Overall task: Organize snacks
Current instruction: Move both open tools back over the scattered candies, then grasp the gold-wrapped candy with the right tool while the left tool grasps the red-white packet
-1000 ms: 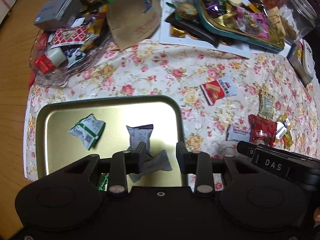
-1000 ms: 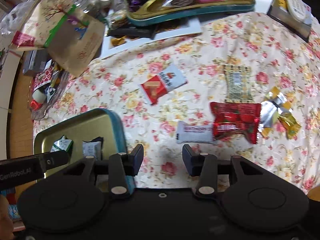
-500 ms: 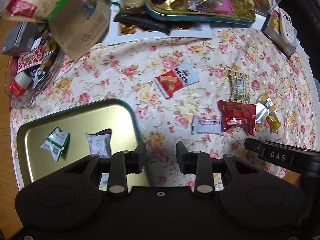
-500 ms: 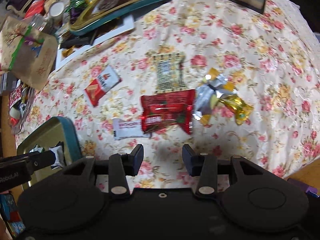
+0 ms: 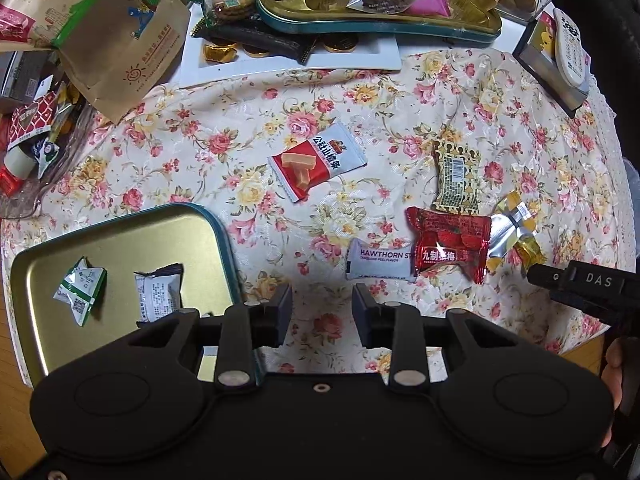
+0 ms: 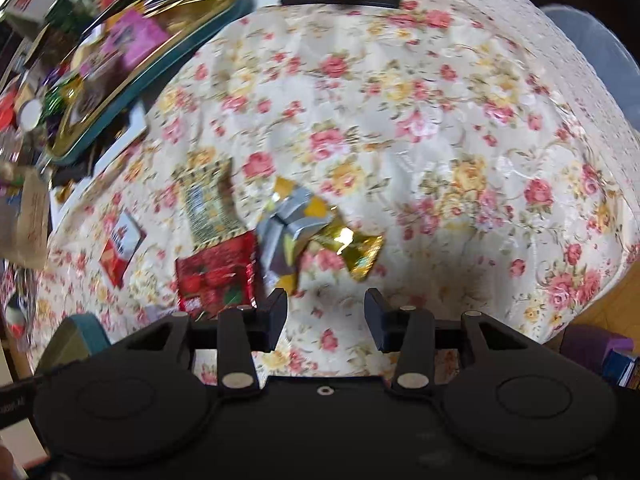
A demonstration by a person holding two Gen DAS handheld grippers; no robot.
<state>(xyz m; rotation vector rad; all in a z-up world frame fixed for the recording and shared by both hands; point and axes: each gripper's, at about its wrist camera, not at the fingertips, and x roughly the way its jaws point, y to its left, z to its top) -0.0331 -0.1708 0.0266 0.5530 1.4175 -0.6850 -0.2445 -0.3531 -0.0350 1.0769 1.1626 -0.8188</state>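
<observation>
Left gripper (image 5: 322, 310): jaws apart, empty, above floral quilted cloth (image 5: 224, 148). Just ahead, white hawthorn bar wrapper (image 5: 378, 260) touching glossy red pouch (image 5: 450, 242). Left of jaws, gold metal tray (image 5: 120, 240), rounded corners, holding two crinkled packets.

Right gripper (image 6: 326, 314): jaws apart, empty. Just ahead, crumpled silver-and-gold foil candy (image 6: 296, 228); gold twist wrapper (image 6: 356, 246) beside it. View blurred.
</observation>
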